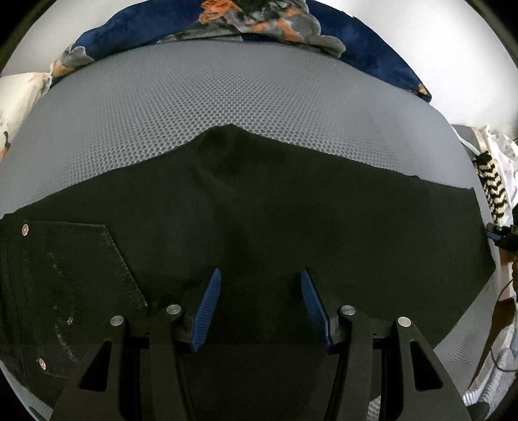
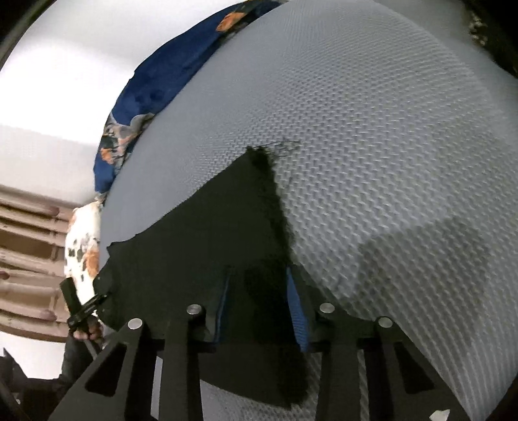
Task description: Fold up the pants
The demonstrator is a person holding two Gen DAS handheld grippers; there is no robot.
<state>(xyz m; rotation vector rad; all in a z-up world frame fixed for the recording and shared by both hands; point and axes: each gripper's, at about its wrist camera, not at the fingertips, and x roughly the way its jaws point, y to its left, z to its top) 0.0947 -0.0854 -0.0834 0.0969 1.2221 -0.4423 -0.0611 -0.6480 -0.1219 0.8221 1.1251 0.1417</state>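
Note:
Black pants (image 1: 259, 226) lie spread flat on a grey mesh mattress (image 1: 226, 97), with a riveted back pocket (image 1: 74, 285) at the left. My left gripper (image 1: 260, 278) is open just above the cloth, its blue pads (image 1: 208, 311) apart and empty. In the right wrist view the frayed leg end of the pants (image 2: 226, 233) lies on the mattress (image 2: 372, 145). My right gripper (image 2: 259, 275) is open over that frayed hem, one blue pad (image 2: 296, 311) at each side of it.
A blue, orange and grey patterned blanket (image 1: 259, 22) is bunched along the far edge of the mattress. A black-and-white knitted item (image 1: 493, 191) lies at the right edge. The other gripper (image 2: 81, 307) shows at the left of the right wrist view.

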